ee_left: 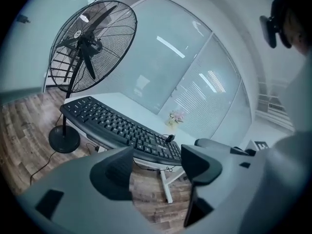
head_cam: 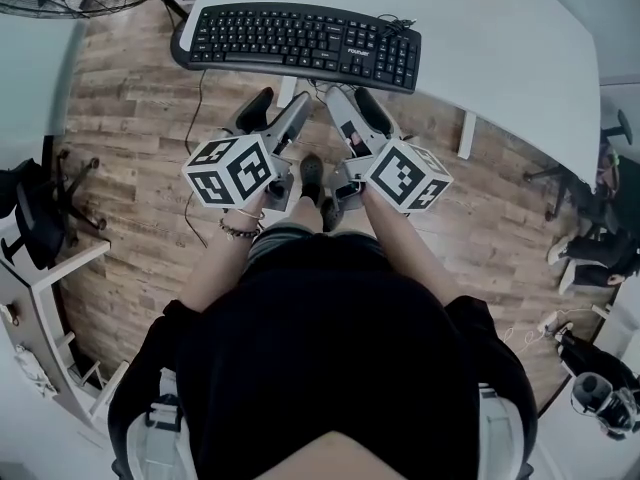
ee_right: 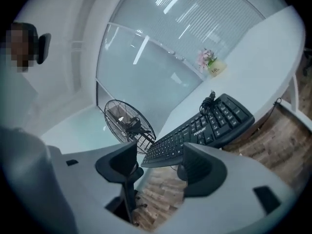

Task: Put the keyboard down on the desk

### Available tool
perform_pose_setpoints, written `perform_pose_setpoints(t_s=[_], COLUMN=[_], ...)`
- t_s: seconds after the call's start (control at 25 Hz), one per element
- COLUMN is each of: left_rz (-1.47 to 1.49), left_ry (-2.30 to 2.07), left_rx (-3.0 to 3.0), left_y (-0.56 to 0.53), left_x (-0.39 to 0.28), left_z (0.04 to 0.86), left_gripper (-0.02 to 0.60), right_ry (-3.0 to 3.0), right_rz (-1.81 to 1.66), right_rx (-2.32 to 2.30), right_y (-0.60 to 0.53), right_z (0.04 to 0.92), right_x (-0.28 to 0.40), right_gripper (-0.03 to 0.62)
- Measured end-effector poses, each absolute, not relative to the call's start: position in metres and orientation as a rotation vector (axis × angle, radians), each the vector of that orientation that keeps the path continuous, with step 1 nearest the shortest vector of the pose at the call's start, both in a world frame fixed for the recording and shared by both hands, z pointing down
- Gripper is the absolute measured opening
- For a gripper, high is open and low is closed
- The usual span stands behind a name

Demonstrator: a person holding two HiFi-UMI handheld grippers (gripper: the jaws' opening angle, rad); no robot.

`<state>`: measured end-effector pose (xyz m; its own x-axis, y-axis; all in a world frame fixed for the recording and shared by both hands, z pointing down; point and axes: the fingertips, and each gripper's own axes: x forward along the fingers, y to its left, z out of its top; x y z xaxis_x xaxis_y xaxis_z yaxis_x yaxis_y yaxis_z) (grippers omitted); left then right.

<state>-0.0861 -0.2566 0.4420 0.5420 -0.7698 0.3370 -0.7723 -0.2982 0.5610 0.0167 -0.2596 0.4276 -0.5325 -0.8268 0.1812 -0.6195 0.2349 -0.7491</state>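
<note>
A: So, where is the keyboard [head_cam: 300, 46] found?
B: Laid flat on the desk [head_cam: 500, 38], at its near edge.
A: And the grippers?
B: The left gripper [head_cam: 278, 108] and right gripper [head_cam: 358, 108] are held short of it, jaws spread, nothing clasped.

You've got a matt black plastic keyboard [head_cam: 300, 43], a smooth white desk [head_cam: 500, 38], a grainy wood-plank floor [head_cam: 130, 138] and a fan [ee_left: 92, 45] caged in black metal wire
</note>
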Motion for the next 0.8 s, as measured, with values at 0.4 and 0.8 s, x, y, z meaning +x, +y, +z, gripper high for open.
perform_pose_setpoints(t_s=[0.4,0.8], left_rz=[-0.058,-0.128], left_ry=[-1.26,-1.316], left_rx=[2.163,2.218], left_y=[-0.244,-0.227], left_x=[-0.08,-0.074], left_z=[0.414,0.387], left_gripper=[0.205,0.135], right_ry=[2.364,2.403], right_rz=[-0.893,-0.743], right_rx=[-1.46,-1.42], right_y=[-0.244,-0.223], right_z=[0.399,0.369], right_x=[0.029,0.031], right_gripper=[0.187,0.113])
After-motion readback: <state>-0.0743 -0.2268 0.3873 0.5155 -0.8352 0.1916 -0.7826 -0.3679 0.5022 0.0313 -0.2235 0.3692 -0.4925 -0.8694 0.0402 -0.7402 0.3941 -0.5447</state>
